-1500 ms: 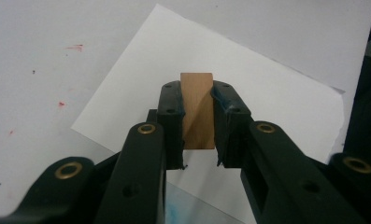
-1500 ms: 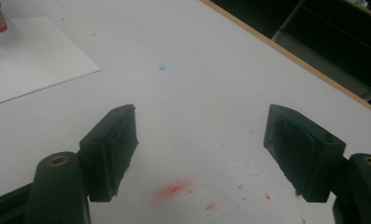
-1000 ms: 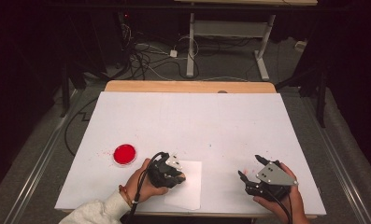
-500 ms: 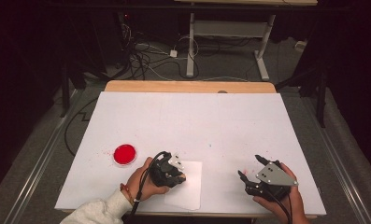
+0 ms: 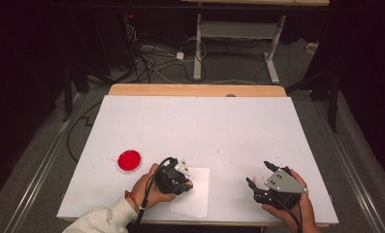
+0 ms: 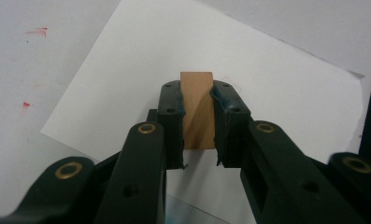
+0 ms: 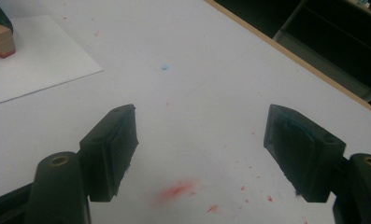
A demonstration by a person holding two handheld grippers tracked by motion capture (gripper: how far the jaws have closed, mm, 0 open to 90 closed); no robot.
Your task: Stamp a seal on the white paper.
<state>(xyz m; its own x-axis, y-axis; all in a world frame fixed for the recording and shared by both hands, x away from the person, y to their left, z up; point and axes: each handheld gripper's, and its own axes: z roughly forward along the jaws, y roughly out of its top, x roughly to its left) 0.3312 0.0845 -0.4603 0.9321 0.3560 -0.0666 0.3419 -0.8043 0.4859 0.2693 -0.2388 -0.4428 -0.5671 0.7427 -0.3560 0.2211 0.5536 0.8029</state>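
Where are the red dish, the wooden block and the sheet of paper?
red dish [image 5: 130,160], high view, its centre
wooden block [image 6: 197,108], left gripper view, its front face
sheet of paper [image 5: 199,196], high view, bare middle

The paper sheet [image 5: 196,191] lies on the table [image 5: 200,126], dish [image 5: 129,160] to its left.

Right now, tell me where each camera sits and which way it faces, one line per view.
High view: fixed above the person's side, looking forward and down on the white table; both hands, left gripper and right gripper enter from below.
Left gripper view: rides the left gripper, looking down its jaws, shut on a wooden block over a paper sheet.
Right gripper view: rides the right gripper, looking across the red-speckled tabletop through open jaws.
Shared: the sheet and block appear in all three.
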